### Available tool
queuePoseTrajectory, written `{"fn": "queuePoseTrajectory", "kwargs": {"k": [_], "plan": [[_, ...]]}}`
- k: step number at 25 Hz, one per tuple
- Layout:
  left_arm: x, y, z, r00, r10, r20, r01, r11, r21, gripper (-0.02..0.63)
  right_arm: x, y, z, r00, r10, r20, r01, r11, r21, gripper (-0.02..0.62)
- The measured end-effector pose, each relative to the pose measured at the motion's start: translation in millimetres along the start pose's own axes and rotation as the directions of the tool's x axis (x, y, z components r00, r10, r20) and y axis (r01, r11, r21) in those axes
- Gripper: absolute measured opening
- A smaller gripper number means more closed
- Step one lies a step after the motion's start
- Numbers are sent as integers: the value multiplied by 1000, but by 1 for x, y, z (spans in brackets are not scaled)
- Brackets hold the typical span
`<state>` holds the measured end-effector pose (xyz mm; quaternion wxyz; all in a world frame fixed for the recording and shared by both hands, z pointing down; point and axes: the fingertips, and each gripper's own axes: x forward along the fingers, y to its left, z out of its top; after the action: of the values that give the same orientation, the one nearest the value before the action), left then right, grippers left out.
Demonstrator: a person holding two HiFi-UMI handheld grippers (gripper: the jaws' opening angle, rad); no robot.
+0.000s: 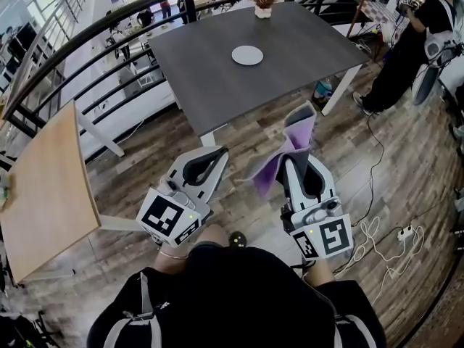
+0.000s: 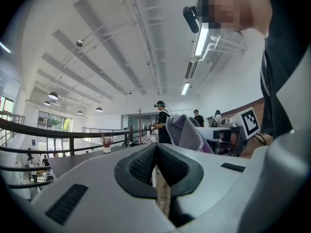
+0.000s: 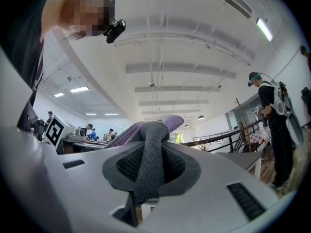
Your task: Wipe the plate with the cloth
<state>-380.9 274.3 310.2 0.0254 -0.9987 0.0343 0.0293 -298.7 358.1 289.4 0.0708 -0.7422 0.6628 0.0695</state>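
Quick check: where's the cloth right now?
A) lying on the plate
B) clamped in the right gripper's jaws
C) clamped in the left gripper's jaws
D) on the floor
B: the right gripper view shows the cloth pinched in the shut jaws of the right gripper. The plate sits bare on the dark table ahead, and the left gripper has its jaws shut with nothing between them.
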Motion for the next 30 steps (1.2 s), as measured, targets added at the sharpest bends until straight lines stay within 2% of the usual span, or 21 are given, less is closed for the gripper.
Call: {"fn": "queuePoseTrajectory", "kwargs": {"k": [6,10,19,30], "plan": [[6,1,-8,1000,-12,-21,12,1000,-7,8,4,-5,-11,1000,-6,-18,7,1000,17,63],[16,12,-5,1000,-15,-6,15,1000,-2,8,13,-11,-12,1000,-11,-16,11,1000,7,63],[55,24,0,999,-39,9,39,999,4,8,34,-35,-7,1000,-3,-14,3,1000,-7,63],[97,49,-9,999,-31,-14,31,999,-5,8,67,-75,-20,1000,4,-30,-4,1000,12,63]]}}
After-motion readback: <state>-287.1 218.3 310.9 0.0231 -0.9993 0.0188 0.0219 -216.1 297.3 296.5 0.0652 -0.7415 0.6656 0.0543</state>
